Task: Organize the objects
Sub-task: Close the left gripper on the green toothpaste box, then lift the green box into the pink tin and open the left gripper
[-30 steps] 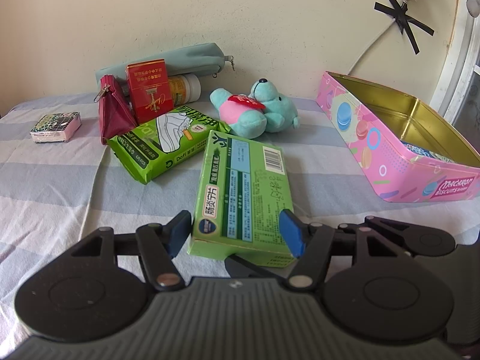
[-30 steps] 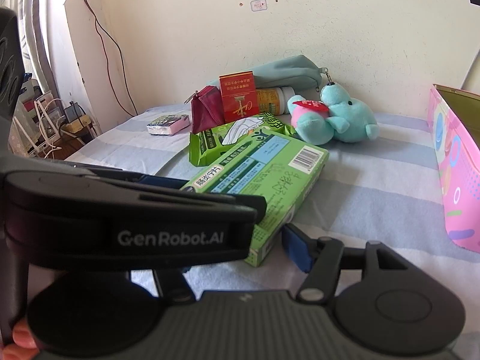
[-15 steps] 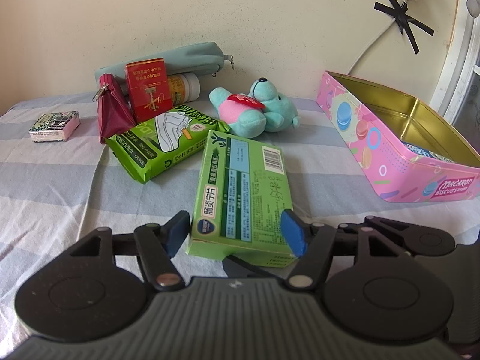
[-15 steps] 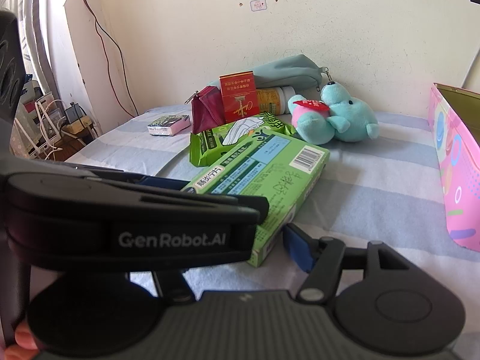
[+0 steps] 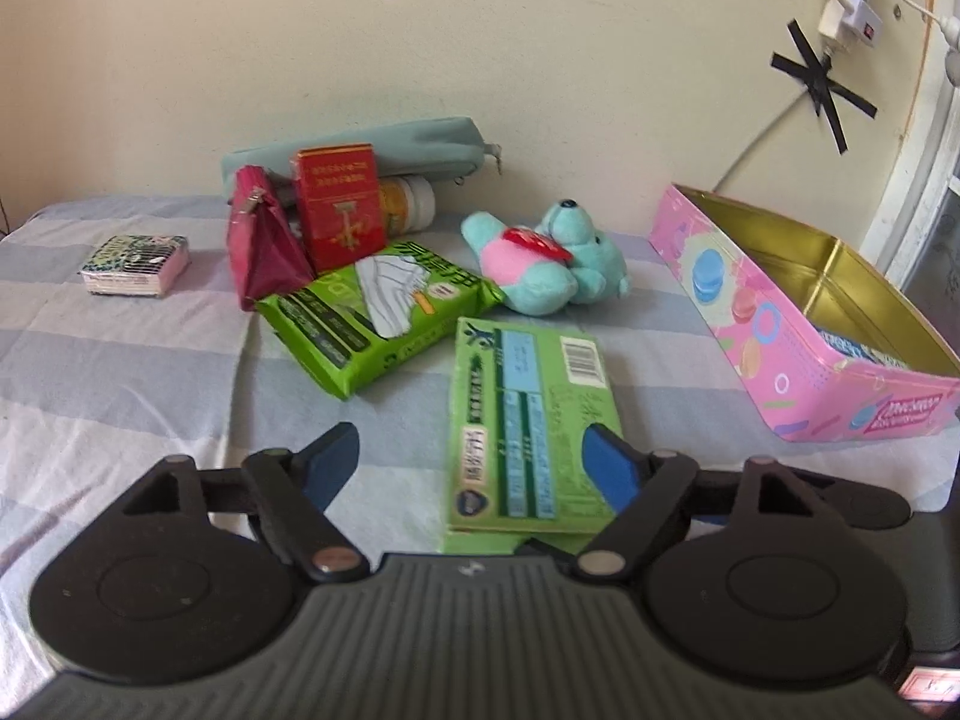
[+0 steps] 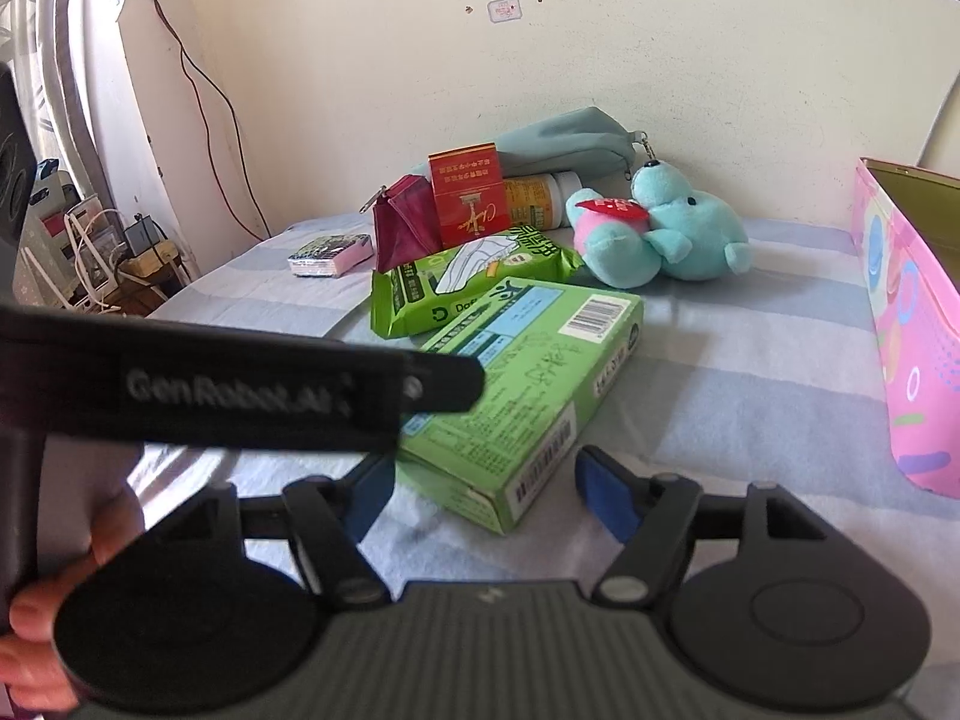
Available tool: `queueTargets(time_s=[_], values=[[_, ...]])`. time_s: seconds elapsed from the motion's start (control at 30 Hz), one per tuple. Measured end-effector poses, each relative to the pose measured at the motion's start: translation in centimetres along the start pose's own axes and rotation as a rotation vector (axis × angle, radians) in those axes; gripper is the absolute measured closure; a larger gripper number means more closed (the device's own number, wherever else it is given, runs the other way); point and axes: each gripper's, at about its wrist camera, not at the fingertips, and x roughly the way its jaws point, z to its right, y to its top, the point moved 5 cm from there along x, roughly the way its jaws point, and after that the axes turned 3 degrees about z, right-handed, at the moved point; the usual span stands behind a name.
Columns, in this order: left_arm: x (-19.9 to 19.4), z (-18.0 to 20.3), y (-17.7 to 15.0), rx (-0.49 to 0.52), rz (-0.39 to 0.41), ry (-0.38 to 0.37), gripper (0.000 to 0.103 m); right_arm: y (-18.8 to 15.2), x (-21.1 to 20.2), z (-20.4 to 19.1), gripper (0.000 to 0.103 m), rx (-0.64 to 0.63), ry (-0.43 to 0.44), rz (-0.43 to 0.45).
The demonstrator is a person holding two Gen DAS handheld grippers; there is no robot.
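Observation:
A green medicine box lies flat on the striped cloth; it also shows in the right wrist view. My left gripper is open, its right pad beside the box's near right corner, its left pad well clear to the left. My right gripper is open just in front of the box's near corner, not touching it. The open pink tin stands at the right, its wall at the right edge of the right wrist view.
Behind the box lie a green wipes pack, a teal plush bear, a red carton, a maroon pouch, a teal pencil case and a small pink packet. The left gripper's body crosses the right wrist view.
The left gripper has opened wider and shifted left, so the box now sits by its right pad. The right gripper has drawn back a little from the box.

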Motion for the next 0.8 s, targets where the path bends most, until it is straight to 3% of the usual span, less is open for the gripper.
queueTargets(time_s=[0.1, 0.2, 0.27, 0.4, 0.57, 0.63, 0.8], values=[[1.0, -1.8, 0.2, -0.082, -0.042, -0.037, 0.019, 0.3, 0.6, -0.5, 0.022, -0.030, -0.020, -0.003], [2.8, -1.7, -0.9, -0.118, -0.107, -0.103, 0.024, 0.5, 1.5, -1.2, 0.021, -0.073, -0.028, -0.018], [2.5, -0.7, -1.0, -0.119, -0.100, -0.168, 0.043, 0.5, 1.6, -1.5, 0.024, -0.095, -0.037, -0.013], [0.3, 1.3, -0.7, -0.025, -0.038, -0.130, 0.044, 0.4, -0.4, -1.5, 0.027, -0.100, -0.039, 0.070], [-3.0, 4.3, 2.0, 0.044, 0.099, -0.170, 0.044, 1.2, -4.9, -2.0, 0.026, -0.203, -0.146, 0.287], [-3.6, 6.6, 3.2, 0.096, 0.148, -0.202, 0.044, 1.9, -6.8, -0.7, 0.026, -0.200, -0.198, 0.358], [-1.7, 14.8, 5.1, 0.216, 0.181, -0.312, 0.044, 2.9, -10.5, 5.8, 0.026, -0.109, -0.311, 0.419]])
